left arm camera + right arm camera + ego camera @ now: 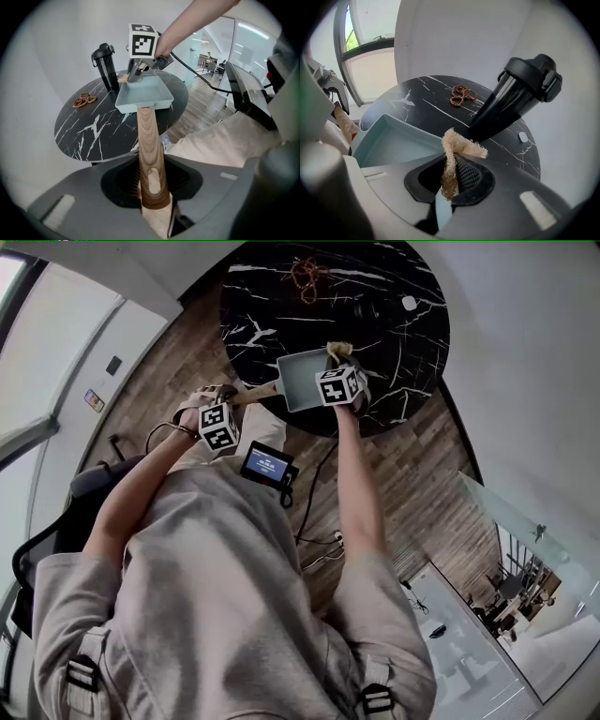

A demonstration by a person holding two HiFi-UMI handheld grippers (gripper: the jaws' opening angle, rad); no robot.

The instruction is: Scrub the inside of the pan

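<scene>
Between the left claw's (152, 206) pads, clamped tight, sits the wooden handle (149, 140); the pan (143, 96) lies straight ahead. The right claw (452, 180) pinches a scrub pad (457, 150) beside the pan's rim. Scrubbing seems about to start: lower the pad inside. Beyond: black marble tabletop (93, 131), bottle (511, 98), white walls.

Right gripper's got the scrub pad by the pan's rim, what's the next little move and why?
Probably lower the right gripper so its fibrous scrub pad meets the floor of the pale blue pan. The pad sits over the rim, not yet on the inside, and the left gripper clamps the wooden handle, steadying the pan.
</scene>
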